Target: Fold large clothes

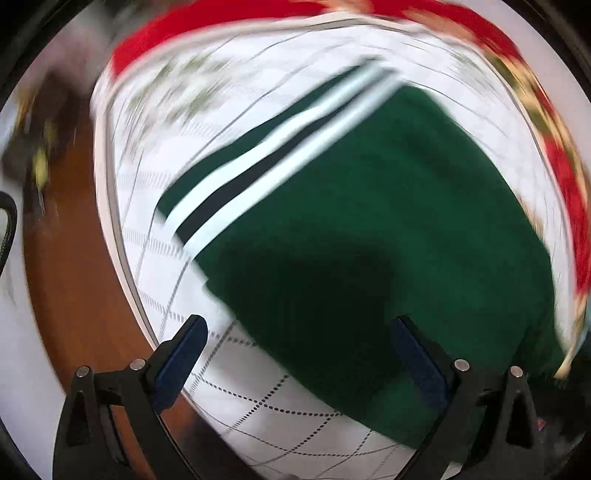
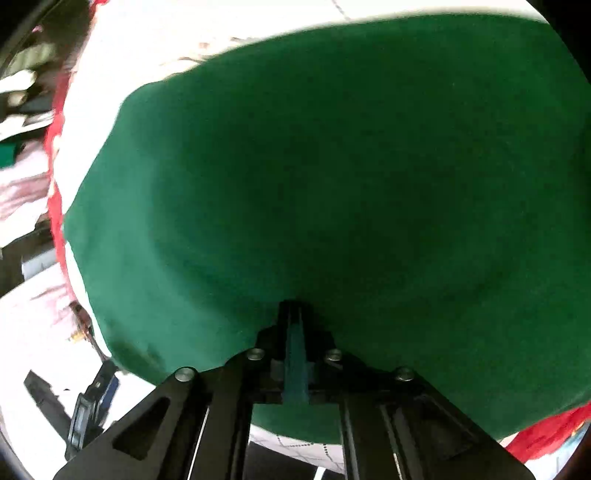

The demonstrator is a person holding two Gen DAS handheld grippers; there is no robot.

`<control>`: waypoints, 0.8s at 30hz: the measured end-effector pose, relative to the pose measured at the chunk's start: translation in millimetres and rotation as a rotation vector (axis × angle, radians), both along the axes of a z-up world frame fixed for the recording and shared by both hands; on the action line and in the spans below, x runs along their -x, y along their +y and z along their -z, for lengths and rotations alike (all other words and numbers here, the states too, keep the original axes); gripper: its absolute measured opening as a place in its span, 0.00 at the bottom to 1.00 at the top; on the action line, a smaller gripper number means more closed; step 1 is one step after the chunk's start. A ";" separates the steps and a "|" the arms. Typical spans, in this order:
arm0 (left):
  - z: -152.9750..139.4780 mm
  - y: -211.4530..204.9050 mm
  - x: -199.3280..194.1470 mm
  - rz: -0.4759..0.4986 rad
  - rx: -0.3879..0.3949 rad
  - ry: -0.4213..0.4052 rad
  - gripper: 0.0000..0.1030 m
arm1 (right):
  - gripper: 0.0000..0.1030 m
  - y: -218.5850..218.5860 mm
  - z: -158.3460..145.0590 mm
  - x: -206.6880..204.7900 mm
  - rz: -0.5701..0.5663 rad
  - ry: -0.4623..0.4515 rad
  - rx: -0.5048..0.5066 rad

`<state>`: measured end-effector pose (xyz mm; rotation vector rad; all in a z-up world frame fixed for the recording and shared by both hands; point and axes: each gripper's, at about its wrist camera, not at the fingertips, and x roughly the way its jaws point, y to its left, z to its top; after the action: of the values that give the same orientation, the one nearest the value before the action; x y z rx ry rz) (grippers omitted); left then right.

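Observation:
A dark green garment [image 1: 369, 236] with white and black stripes [image 1: 258, 162] along one edge lies on a white quilted surface [image 1: 258, 413]. My left gripper [image 1: 299, 354] is open above the garment's near edge, its fingers apart and holding nothing. In the right wrist view the green garment [image 2: 332, 166] fills most of the frame. My right gripper [image 2: 293, 314] is shut on a fold of the green cloth, which bunches at the fingertips. The left wrist view is blurred by motion.
A red patterned cloth [image 1: 192, 29] borders the white surface at the back and right. A brown floor [image 1: 70, 280] lies to the left of the surface. Blurred household items [image 2: 22, 92] sit at the left of the right wrist view.

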<state>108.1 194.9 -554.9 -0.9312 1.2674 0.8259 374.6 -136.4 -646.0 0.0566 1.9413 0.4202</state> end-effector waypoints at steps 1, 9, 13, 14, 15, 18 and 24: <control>14.9 10.5 10.0 -0.062 0.045 -0.036 0.99 | 0.06 0.5 -4.0 1.9 -0.003 -0.009 -0.014; 34.7 60.0 5.1 -0.231 -0.135 -0.194 0.44 | 0.06 -10.6 4.1 -2.0 0.062 0.016 -0.037; 0.0 61.9 -13.8 -0.148 -0.241 -0.289 0.20 | 0.06 -8.9 7.4 3.5 0.034 0.025 -0.059; -15.4 57.9 -18.5 -0.112 -0.268 -0.317 0.20 | 0.06 -8.1 5.4 1.0 0.019 0.022 -0.055; -28.6 50.9 -16.9 -0.075 -0.283 -0.358 0.20 | 0.06 -5.5 5.6 -1.2 0.000 0.017 -0.050; -81.0 30.5 -18.1 0.057 -0.293 -0.550 0.20 | 0.06 -4.3 2.8 -3.1 -0.020 0.020 -0.055; -50.0 45.7 -17.5 0.021 -0.207 -0.575 0.21 | 0.06 -3.6 6.1 -5.0 -0.003 0.052 -0.076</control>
<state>125.6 240.7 -504.9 -0.9004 0.6788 0.5973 379.6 -140.0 -652.0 0.1148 1.9769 0.4988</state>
